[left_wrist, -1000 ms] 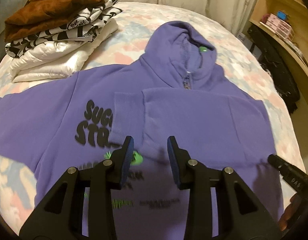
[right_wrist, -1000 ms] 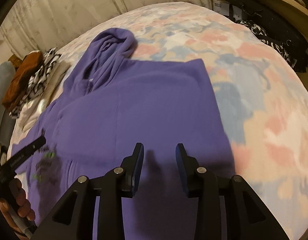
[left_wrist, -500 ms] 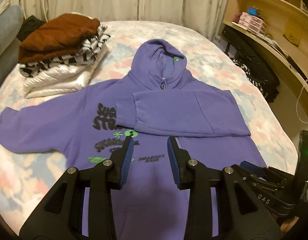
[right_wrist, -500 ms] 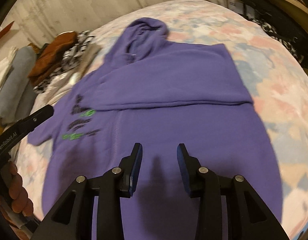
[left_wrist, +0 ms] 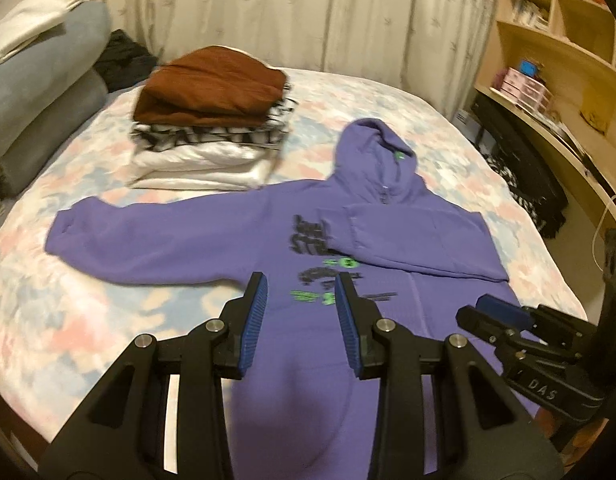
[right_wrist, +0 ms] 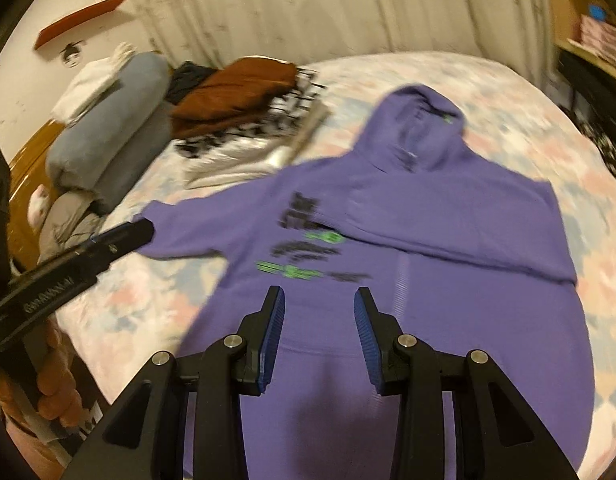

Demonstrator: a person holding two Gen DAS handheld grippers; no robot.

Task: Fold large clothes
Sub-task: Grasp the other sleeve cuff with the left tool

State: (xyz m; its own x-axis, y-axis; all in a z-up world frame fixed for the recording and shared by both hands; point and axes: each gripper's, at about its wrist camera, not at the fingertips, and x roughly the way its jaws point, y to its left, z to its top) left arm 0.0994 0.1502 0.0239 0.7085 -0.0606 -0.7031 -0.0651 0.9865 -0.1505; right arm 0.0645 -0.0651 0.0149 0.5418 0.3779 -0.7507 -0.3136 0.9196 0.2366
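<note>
A purple hoodie (left_wrist: 268, 248) with black and green print lies face up on the bed, hood toward the far side. Its right sleeve (left_wrist: 420, 244) is folded across the chest; its left sleeve (left_wrist: 120, 236) lies stretched out to the left. It also shows in the right wrist view (right_wrist: 448, 280). My left gripper (left_wrist: 301, 312) is open and empty above the hoodie's lower front. My right gripper (right_wrist: 319, 320) is open and empty above the hem area; it shows at the right edge of the left wrist view (left_wrist: 504, 320).
A stack of folded clothes (left_wrist: 212, 120), brown on top, sits on the bed's far left. Rolled grey bedding (left_wrist: 40, 120) lies at the left. Wooden shelves (left_wrist: 568, 64) stand along the right. The floral bed sheet (left_wrist: 88, 312) shows around the hoodie.
Both grippers have pulled back and up from the hoodie, so the whole garment and the outstretched left sleeve are in view. The view has swung left. Both stay open.
</note>
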